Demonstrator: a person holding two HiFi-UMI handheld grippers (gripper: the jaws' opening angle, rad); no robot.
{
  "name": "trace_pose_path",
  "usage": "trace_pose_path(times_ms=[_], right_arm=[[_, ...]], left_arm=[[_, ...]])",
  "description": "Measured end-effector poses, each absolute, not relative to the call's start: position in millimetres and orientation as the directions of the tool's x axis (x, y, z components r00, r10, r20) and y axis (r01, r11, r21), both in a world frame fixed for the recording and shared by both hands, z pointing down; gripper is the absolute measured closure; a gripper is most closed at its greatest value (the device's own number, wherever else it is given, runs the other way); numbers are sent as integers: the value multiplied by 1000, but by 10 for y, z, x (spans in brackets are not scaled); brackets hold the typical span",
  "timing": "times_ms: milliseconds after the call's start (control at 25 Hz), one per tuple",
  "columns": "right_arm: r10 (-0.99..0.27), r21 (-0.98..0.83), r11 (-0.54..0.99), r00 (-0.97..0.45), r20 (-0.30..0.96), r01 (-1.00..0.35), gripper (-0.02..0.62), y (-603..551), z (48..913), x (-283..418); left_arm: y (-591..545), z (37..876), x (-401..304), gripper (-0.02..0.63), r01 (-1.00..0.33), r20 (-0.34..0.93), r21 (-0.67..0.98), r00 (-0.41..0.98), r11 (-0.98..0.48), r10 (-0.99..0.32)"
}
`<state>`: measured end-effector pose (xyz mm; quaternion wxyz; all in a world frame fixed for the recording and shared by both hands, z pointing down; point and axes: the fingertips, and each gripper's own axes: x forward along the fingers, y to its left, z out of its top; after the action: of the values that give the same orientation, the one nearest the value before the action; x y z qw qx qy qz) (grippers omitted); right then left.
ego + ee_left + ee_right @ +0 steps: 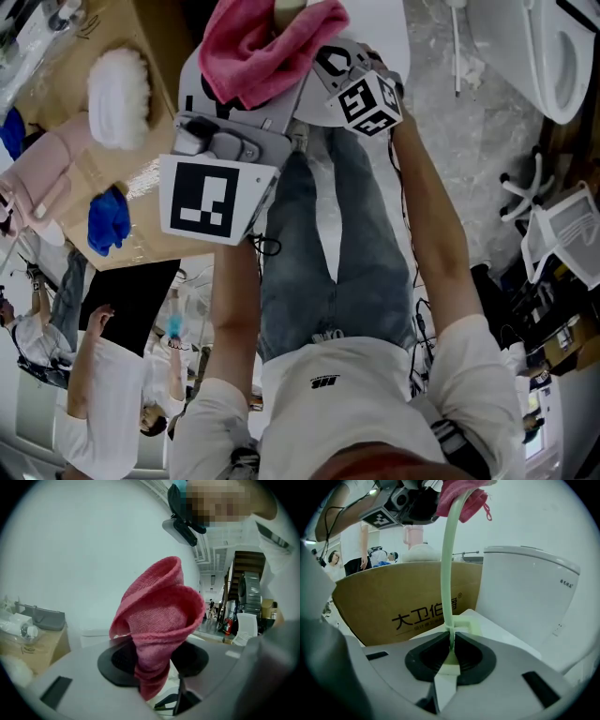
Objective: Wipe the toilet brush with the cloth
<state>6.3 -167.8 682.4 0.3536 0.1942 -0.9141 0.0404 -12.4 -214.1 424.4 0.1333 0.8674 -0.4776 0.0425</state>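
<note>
My left gripper [154,660] is shut on a pink cloth [159,616], which stands up from the jaws in a folded cone. In the head view the same cloth [267,47] is bunched at the top, beyond the left gripper's large marker plate [214,199]. My right gripper [451,651] is shut on the pale green toilet brush handle [447,573]. The handle runs up from its jaws into the pink cloth [464,496], which wraps its upper part. The brush's pale green block end [465,626] shows just beyond the jaws. The right gripper's marker cube [367,101] sits close beside the cloth.
A white toilet [525,592] stands to the right, also seen as the toilet [562,56] in the head view. A printed cardboard box [393,602] is at the left, carrying a white fluffy item [119,94] and a blue cloth [108,220]. People [103,375] stand at lower left.
</note>
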Motion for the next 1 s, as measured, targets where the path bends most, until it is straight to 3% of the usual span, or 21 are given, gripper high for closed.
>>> trace_pose_path(times_ms=[520, 1000], right_arm=[[-393, 30, 874, -669, 631, -485, 548, -1588, 6320, 115], [-572, 75, 787, -679, 459, -612, 532, -1368, 4595, 263]], left_arm=[[-1818, 4051, -285, 425, -835, 227, 189, 548, -516, -805], [-1395, 3505, -370, 431, -810, 250, 214, 586, -546, -771]])
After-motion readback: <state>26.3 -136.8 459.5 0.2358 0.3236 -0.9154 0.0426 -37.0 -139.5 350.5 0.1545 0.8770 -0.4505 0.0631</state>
